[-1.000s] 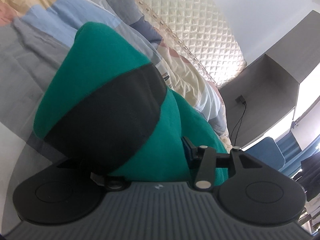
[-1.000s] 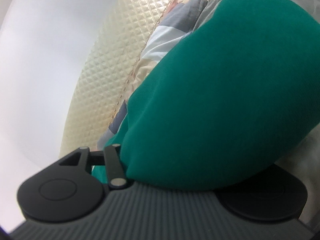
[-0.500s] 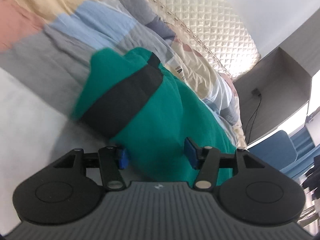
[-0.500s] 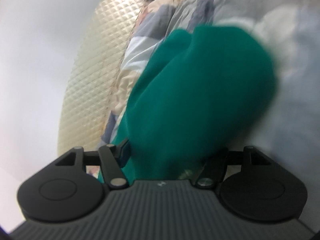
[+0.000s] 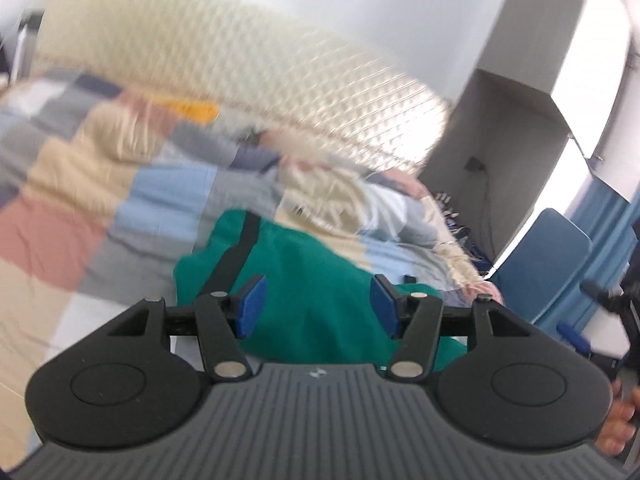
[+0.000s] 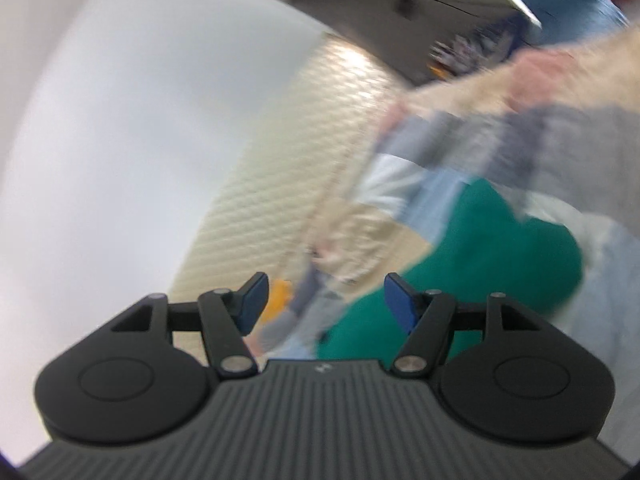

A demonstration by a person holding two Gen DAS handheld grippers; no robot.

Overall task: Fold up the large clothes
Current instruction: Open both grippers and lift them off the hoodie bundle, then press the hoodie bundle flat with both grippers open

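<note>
Green cloth with a dark band across it, the green garment [image 5: 304, 264], is seen lying in a soft heap on the bed [image 5: 36, 332]. It is laid on top of a patchwork quilt [image 5: 132, 184] made of pink, blue, grey and cream squares. Behind the quilt a cream padded headboard [image 5: 248, 60] is seen, and a white wall is seen above it. In the left wrist view the left tool [image 5: 317, 309] is held above the garment, with its two blue pads spread apart. Nothing is gripped between them; the green cloth is only seen beyond the gap. Its jaws have just been opening, but only a little in the last moment. In the right wrist view the right tool [image 6: 326, 306] is also let go, with its pads wide apart and nothing caught in them. Its jaws have just been opening too. The green garment [image 6: 492, 256] is seen past the right pad, lower and to the right, lying on the quilt [image 6: 500, 140]. Both pictures are blurred, so small folds cannot be made out. A blue chair [image 5: 548, 268] is seen at the right of the left wrist view, near a grey cupboard [image 5: 492, 152] with a dark cable on it. Part of a hand [image 5: 618, 424] is seen at the far right edge, beside the tool body.
</note>
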